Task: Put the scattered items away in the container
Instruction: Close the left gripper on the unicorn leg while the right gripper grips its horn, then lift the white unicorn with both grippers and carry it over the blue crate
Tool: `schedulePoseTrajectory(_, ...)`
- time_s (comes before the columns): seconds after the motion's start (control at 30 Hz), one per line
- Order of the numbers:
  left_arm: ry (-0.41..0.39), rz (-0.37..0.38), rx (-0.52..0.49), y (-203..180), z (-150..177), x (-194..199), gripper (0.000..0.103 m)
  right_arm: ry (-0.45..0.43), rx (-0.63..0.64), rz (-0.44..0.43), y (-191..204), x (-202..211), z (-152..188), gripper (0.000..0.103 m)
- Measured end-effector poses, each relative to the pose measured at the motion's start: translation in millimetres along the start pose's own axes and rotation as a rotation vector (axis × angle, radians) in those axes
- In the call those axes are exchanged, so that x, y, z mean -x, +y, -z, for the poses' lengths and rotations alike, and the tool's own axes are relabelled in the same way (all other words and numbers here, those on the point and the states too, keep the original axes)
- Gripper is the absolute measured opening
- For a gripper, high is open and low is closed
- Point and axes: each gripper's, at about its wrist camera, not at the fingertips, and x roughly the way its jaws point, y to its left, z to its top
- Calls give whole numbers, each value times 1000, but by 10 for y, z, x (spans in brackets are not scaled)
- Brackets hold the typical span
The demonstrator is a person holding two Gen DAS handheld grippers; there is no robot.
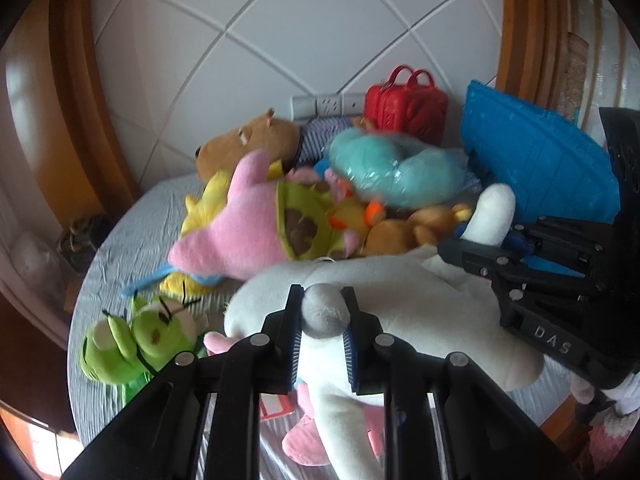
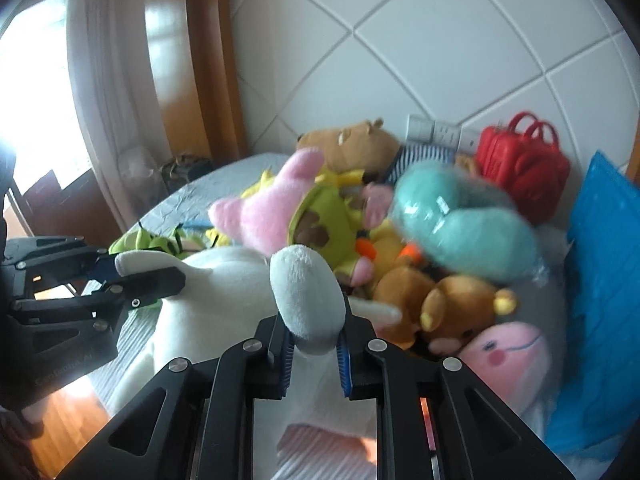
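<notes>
Plush toys lie in a heap on a bed with a grey ribbed cover (image 1: pixel 120 240). At the left of the heap, a green frog toy (image 1: pixel 136 340) rests near the bed edge. Just right of it, the left tool (image 1: pixel 322 320) is clamped on a grey-tipped limb of a large white plush (image 1: pixel 400 300); both blue pads press against the limb. Farther back, a pink plush (image 1: pixel 240 216) lies against a yellow plush (image 1: pixel 208 204) and a brown bear with a striped shirt (image 1: pixel 248 140). A teal plush in clear wrap (image 1: pixel 392 168) sits on top of the heap, blurred. The right tool (image 2: pixel 316 344) is clamped on another white limb of the same large white plush, so the toy hangs between both tools. At the far right, a red bag (image 1: pixel 408 104) stands by the wall, and a blue plastic container (image 1: pixel 540 160) stands just beside the heap, tilted. A small brown bear (image 2: pixel 460 308) lies near it.
</notes>
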Motion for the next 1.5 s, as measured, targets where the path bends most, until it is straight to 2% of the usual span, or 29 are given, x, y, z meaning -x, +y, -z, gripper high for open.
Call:
schedulePoseTrajectory(0.27, -48, 58, -56, -503, -122, 208, 18, -86, -2, 66, -242, 603, 11, 18)
schedulePoseTrajectory(0.47, -54, 108, -90, -864, -110, 276, 18, -83, -10, 119, -440, 901, 183, 18)
schedulePoseTrajectory(0.67, -56, 190, -146, -1101, -159, 282, 18, -77, -54, 185, -571, 1121, 296, 18)
schedulePoseTrajectory(0.9, -68, 221, -149, -1235, -303, 270, 18, -65, -60, 225, -713, 1240, 219, 18)
schedulePoseTrajectory(1.1, -99, 178, -133, -1473, -624, 220, 18, -88, -41, 198, -1014, 1273, 42, 18)
schedulePoseTrajectory(1.23, -156, 120, -102, -1790, -980, 266, 18, -159, 0, 163, -1374, 1423, -164, 18)
schedulePoseTrajectory(1.37, -232, 77, -83, -2332, -1418, 428, 18, -236, 46, 133, -1882, 1774, -340, 18)
schedulePoseTrajectory(1.5, -320, 75, -122, -3139, -1834, 549, 18, -299, 49, 150, -2552, 2216, -347, 18)
